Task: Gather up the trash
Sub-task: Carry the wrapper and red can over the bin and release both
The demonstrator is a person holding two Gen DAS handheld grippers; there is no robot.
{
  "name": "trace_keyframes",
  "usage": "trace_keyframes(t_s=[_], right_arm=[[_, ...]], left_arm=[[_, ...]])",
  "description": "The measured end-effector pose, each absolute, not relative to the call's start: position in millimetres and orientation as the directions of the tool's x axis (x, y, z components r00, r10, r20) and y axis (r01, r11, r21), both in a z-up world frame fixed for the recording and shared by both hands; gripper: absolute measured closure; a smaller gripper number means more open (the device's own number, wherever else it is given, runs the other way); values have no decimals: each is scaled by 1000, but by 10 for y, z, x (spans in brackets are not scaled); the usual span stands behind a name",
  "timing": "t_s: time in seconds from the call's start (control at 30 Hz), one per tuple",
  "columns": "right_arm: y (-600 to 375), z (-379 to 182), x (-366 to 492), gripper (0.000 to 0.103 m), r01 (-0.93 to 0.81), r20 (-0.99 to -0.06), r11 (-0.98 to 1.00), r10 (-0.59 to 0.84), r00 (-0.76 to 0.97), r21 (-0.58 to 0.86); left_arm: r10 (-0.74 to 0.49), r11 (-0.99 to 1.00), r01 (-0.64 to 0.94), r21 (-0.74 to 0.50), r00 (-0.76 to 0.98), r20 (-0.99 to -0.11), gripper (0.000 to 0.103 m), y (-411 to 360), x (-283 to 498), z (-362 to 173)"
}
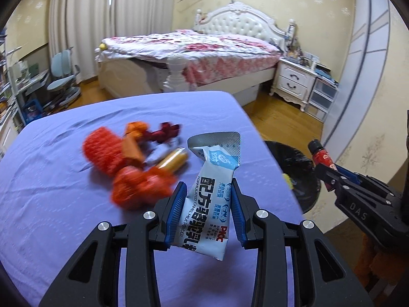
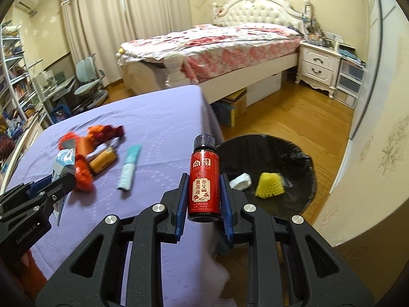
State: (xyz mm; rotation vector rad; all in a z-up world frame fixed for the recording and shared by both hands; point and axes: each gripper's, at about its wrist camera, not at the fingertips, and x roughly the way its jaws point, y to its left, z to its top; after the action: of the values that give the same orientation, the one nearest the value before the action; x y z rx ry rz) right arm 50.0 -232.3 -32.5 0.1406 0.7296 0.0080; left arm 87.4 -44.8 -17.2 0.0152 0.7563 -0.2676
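On the table [image 2: 158,117] a heap of wrappers [image 2: 94,138] lies left of a lone sachet [image 2: 129,170], the bin [image 2: 301,163] stands on the floor just right of the table with a sponge [image 2: 269,183] in it, and the bed [image 2: 217,46] lies behind.

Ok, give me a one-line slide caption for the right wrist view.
Right gripper holds a red bottle near the black bin; trash remains on the purple table.

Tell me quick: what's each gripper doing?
Left gripper: closed on the milk powder sachet.
Right gripper: closed on the red bottle.
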Motion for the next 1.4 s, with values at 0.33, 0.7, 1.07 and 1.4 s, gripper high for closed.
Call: trace_keyframes(t_s=[0.33,0.7,1.07,1.4], right_arm=[[-2944,-466,783,80,145,-676,981,-19,737,131],[-3351,-684,1013,80,198,-703,969,-37,710,149],[-3493,-769,1095,80,212,-711,962,-29,703,170],[-3600,-813,1142,66,248,-719,949,-35,694,193]], left_arm=[[-278,943,324,-70,657,-701,66,-1198,1312,-316],[-250,934,357,-11,633,-733,66,-1630,1535,-521],[-242,924,381,21,627,-740,66,-1873,1610,-566],[-220,935,354,22,628,-746,37,-1850,1604,-598]])
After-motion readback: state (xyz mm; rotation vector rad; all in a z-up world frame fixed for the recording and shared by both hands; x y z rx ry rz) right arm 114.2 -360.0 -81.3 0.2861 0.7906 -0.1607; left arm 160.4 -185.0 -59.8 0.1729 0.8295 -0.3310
